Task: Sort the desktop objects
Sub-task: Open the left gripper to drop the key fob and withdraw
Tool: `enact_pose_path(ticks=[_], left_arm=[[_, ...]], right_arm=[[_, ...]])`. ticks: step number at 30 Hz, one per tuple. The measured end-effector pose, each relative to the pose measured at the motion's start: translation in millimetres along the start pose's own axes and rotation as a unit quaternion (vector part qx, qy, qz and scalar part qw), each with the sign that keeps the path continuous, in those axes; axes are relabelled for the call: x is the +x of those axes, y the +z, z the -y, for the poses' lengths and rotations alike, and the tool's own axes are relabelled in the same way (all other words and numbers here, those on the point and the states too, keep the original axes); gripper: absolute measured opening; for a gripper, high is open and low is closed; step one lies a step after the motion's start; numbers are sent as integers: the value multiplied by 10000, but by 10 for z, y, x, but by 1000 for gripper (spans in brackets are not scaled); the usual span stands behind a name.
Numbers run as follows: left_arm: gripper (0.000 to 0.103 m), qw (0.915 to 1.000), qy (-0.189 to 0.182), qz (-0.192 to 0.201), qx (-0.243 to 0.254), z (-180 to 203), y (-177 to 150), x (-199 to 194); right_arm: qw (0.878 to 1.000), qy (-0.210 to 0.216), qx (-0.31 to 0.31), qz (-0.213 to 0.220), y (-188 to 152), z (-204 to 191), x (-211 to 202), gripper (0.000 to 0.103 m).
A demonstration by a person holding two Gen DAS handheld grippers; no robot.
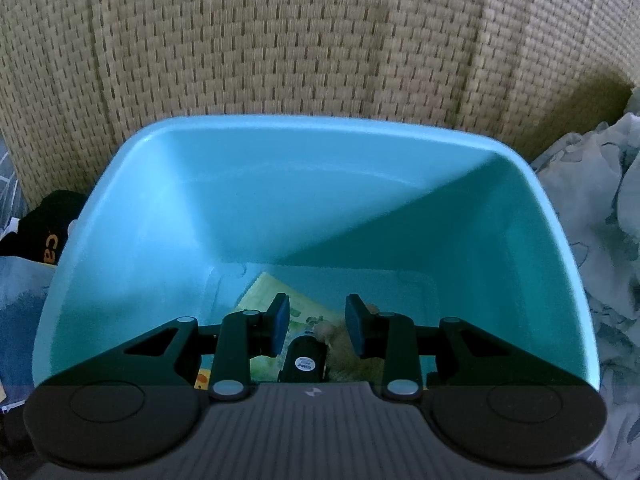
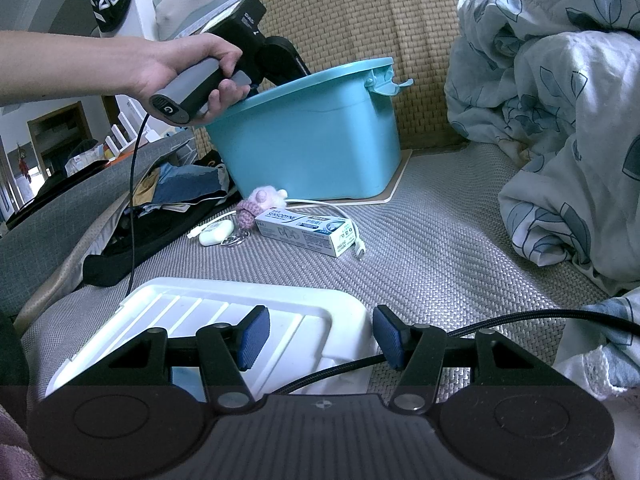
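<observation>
My left gripper (image 1: 317, 328) is open and empty inside the turquoise bin (image 1: 200, 220), above a yellow-green booklet (image 1: 276, 292), a black cylinder (image 1: 304, 360) and a tan fuzzy item (image 1: 340, 332) on the bin floor. In the right wrist view the bin (image 2: 312, 140) stands at the back with the left gripper dipped into it. On the mat lie a toothpaste box (image 2: 308, 232), a pink knitted keychain toy (image 2: 256, 206), a small white case (image 2: 216, 232) and a white cable (image 2: 340, 216). My right gripper (image 2: 320, 336) is open and empty over the white lid (image 2: 192, 312).
A rumpled leaf-print blanket (image 2: 560, 120) fills the right side. Dark clothes and a bag (image 2: 160, 200) lie left of the bin. A woven backrest (image 1: 280, 40) stands behind the bin. Black gripper cables (image 2: 520, 318) run across the near mat.
</observation>
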State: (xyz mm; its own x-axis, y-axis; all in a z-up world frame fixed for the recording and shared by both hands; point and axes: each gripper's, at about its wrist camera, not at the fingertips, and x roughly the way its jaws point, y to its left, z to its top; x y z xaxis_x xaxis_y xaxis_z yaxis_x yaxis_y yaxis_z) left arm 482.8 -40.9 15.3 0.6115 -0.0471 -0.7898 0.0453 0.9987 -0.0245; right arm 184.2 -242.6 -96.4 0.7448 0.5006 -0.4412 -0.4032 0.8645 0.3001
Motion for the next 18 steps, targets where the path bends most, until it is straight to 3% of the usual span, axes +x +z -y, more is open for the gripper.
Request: enact_pose_path(ticks=[10, 18], left_arm=[[35, 9948, -135, 947, 339, 50, -162, -708], [36, 9876, -609, 1332, 563, -116, -648, -1417]], right_arm=[[10000, 12, 23, -6, 1, 5, -1, 61], [10000, 4, 28, -30, 2, 7, 3, 61]])
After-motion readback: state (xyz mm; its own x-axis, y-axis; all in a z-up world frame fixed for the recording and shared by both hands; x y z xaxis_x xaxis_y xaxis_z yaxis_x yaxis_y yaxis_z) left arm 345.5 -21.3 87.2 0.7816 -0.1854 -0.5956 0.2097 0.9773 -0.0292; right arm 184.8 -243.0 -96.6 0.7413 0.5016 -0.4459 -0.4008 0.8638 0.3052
